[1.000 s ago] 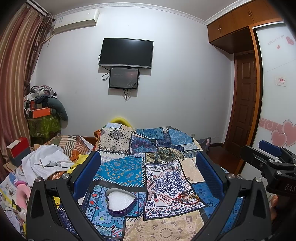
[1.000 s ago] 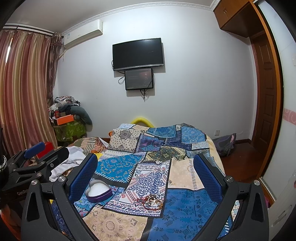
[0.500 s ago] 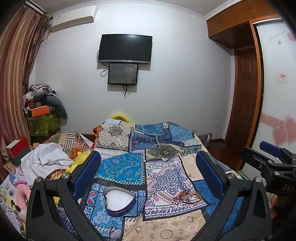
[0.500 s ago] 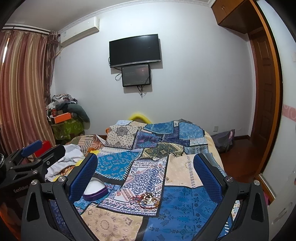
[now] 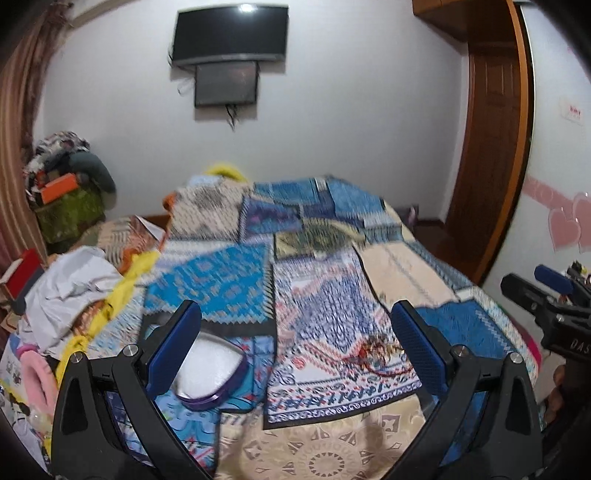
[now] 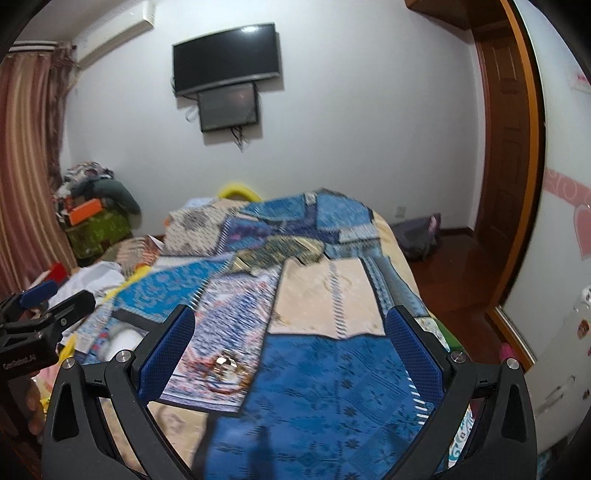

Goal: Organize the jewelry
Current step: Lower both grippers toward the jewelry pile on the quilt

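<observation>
The jewelry (image 5: 373,350) is a small tangled pile, red string and shiny gold bits, lying on the patchwork bedspread (image 5: 325,295). It sits just inside the left gripper's (image 5: 295,347) right blue pad. In the right wrist view the same pile lies near the right gripper's (image 6: 290,347) left pad. Both grippers have their jaws spread wide and nothing is in them.

A moment ago both grippers were higher and farther back. Now they have tipped down and moved in, so the bed looks bigger and a bit blurry. The pile has come up close to the pads. I think this means the picking up is about to start, and no piece is put away yet.

The heart-shaped box (image 5: 210,373), purple outside and white inside, lies open by the left gripper's left pad, a little way from the pile. Farther out are heaped clothes (image 5: 70,288), and a TV (image 5: 231,35) on the wall.
</observation>
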The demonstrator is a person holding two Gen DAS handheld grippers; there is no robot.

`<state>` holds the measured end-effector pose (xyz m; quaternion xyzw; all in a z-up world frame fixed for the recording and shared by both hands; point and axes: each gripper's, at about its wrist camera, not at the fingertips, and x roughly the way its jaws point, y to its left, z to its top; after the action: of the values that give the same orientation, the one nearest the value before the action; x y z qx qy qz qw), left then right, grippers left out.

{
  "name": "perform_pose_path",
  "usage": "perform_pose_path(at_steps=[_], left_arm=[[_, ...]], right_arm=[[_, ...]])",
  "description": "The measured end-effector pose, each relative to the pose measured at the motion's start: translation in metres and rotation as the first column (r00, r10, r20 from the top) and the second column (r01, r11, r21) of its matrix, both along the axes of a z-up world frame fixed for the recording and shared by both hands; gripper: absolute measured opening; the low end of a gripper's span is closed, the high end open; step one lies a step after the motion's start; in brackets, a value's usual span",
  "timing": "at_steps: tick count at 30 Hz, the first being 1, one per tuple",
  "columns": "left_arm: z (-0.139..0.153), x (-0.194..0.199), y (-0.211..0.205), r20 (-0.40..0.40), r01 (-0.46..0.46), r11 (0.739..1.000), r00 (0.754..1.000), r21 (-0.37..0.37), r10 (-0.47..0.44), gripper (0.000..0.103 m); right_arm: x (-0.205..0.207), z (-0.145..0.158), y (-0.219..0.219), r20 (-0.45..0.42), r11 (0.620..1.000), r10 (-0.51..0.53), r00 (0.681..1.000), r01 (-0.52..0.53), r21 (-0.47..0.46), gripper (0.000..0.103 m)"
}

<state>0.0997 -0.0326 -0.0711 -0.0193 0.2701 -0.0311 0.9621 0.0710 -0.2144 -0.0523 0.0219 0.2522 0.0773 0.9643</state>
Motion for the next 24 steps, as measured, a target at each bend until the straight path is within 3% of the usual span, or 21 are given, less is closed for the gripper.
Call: perform_pose_path(at_steps=[7,14,20,24], left_arm=[[-0.044,0.042,-0.019,-0.162,0.064,0.998,0.985,-0.021,-0.067,0.103],[-0.065,0.079,-0.029,-0.256,0.096,0.993,0.961,-0.064,-0.109,0.103],[-0.074,0.108,-0.035,-0.278,0.109,0.992,0.953,-0.061,-0.122,0.103],[-0.076,0.122,-0.03,-0.278,0.103,0.993,0.954,-0.06,-0.115,0.096]], right_arm=[[0.022,-0.022,-0.015,-0.085,1.0,-0.007,0.996,0.005,-0.019,0.103],[0.062,-0.039,-0.021,-0.147,0.996,0.083,0.986,-0.087,-0.024,0.101],[0.1,-0.05,-0.01,-0.206,0.976,0.202,0.957,-0.215,-0.044,0.088],[0.128,-0.066,0.002,-0.288,0.948,0.276,0.917,-0.309,-0.073,0.067]])
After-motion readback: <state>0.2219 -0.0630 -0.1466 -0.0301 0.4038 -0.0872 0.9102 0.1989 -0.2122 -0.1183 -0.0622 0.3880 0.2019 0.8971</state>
